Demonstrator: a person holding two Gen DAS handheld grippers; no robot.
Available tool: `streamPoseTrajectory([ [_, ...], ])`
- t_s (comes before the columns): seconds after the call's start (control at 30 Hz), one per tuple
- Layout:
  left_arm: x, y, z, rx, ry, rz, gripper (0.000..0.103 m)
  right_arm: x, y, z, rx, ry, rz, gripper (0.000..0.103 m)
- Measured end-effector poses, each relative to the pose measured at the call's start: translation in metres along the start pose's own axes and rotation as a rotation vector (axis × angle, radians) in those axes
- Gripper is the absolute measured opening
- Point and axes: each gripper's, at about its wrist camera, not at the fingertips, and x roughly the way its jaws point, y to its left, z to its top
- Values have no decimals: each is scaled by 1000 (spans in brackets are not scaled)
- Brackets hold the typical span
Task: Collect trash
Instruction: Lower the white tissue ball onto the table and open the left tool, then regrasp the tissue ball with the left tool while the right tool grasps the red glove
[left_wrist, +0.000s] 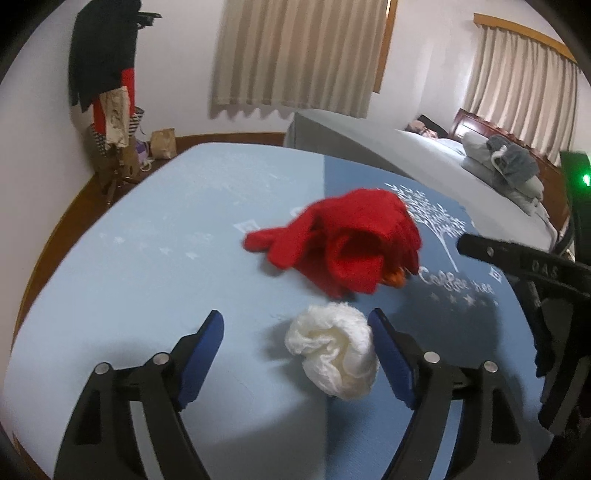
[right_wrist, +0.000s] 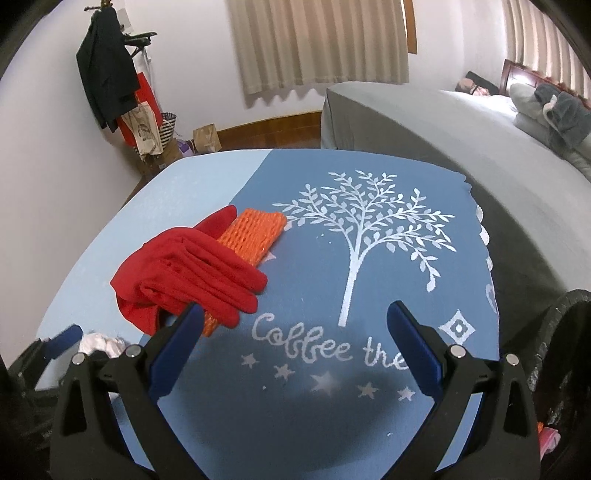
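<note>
A crumpled white tissue (left_wrist: 334, 354) lies on the blue tablecloth (left_wrist: 147, 266) between the open fingers of my left gripper (left_wrist: 295, 332), close to its right finger and untouched by the left one. Red gloves (left_wrist: 343, 240) lie just beyond it, over an orange foam net (left_wrist: 395, 278). In the right wrist view the red gloves (right_wrist: 192, 273) cover part of the orange foam net (right_wrist: 255, 236). My right gripper (right_wrist: 295, 325) is open and empty above the printed cloth, right of the gloves. The tissue (right_wrist: 101, 343) and a left gripper finger show at lower left.
A black trash bag (right_wrist: 554, 332) hangs at the table's right edge. A bed (right_wrist: 443, 129) with folded clothes stands behind on the right. A coat rack with bags (right_wrist: 122, 92) stands in the far left corner. The tablecloth (right_wrist: 369, 258) has a white tree print.
</note>
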Motion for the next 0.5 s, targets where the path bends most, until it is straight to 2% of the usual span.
streamPoseTrajectory([
  [0.1, 5, -8, -4, 7, 21, -33, 74, -2, 0, -2, 0, -3, -1, 96],
  [0.23, 12, -20, -6, 31, 52, -100, 39, -5, -3, -6, 6, -1, 0, 96],
  [0.27, 13, -23, -5, 41, 55, -107, 34, -5, -3, -6, 6, -1, 0, 96],
  [0.37, 10, -23, -2, 40, 42, -106, 29, -8, -4, -4, 6, -10, 2, 96],
  [0.5, -8, -6, 10, 4, -19, -59, 29, -10, -1, 0, 0, -25, 10, 96],
])
